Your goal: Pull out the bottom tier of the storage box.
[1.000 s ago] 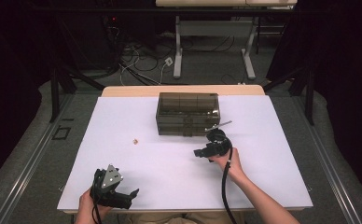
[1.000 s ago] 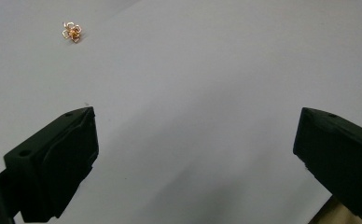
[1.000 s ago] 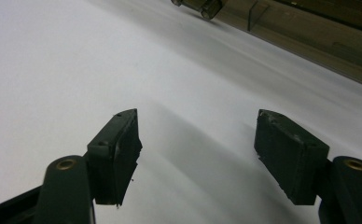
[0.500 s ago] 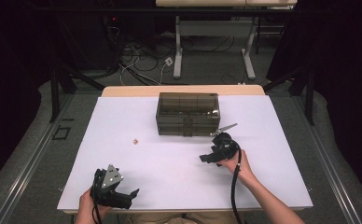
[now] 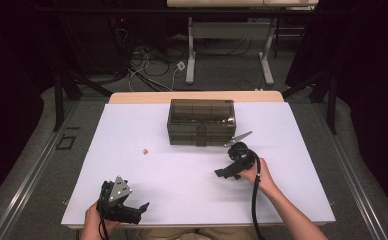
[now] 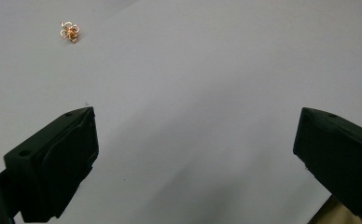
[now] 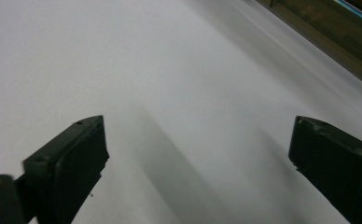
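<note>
A dark see-through drawer box (image 5: 202, 122) stands at the back middle of the white table (image 5: 292, 150). A small gold wire trinket (image 5: 145, 150) lies alone left of the middle; the left gripper view has it far off as the trinket (image 6: 69, 31). My left gripper (image 5: 141, 207) rests near the front left edge, jaws wide apart with nothing between them (image 6: 195, 144). My right gripper (image 5: 221, 173) hovers in front of the box's right corner, pointing left. Its jaws have just been opening and stand wide over bare table (image 7: 198, 154).
The box's lower edge (image 7: 328, 28) crosses the top right of the right gripper view. Beyond the table's far edge are cables and a desk frame (image 5: 227, 55) on the floor. A black cable trails from the right gripper along the forearm (image 5: 254, 200).
The right gripper has drawn slightly back from the box toward the person. The left gripper has stayed put.
</note>
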Demonstrator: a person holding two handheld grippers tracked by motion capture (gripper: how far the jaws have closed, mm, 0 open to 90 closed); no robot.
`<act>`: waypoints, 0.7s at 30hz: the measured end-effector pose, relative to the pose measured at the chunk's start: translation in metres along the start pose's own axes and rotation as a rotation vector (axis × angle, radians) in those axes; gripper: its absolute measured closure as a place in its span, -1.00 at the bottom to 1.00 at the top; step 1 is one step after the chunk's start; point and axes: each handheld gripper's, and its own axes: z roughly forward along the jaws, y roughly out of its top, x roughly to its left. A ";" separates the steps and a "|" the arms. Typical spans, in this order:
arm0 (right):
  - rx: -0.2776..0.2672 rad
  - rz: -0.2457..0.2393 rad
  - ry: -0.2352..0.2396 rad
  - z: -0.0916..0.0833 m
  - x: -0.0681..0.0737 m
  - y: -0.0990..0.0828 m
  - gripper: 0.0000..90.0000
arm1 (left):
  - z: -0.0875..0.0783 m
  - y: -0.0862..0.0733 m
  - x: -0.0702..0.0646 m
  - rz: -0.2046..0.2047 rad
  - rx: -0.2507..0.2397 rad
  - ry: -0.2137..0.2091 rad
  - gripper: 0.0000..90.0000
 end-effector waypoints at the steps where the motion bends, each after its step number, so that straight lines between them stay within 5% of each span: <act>1: 0.011 -0.014 0.000 -0.001 -0.001 0.000 -0.99 | 0.000 0.000 0.000 -0.002 0.000 -0.001 -1.00; 10: -0.046 -0.059 -0.030 -0.003 -0.007 -0.002 -1.00 | 0.000 0.000 0.000 0.000 -0.001 -0.003 -1.00; 12: -0.015 -0.053 -0.030 -0.004 -0.008 -0.001 -1.00 | 0.000 0.000 0.000 0.001 -0.001 -0.002 -1.00; 15: -0.028 -0.030 0.005 -0.005 -0.008 0.002 -1.00 | 0.000 0.000 0.000 0.001 0.000 -0.002 -1.00; 21: -0.051 -0.077 0.034 -0.006 -0.009 0.004 -1.00 | 0.000 0.000 0.000 -0.001 0.001 -0.007 -1.00</act>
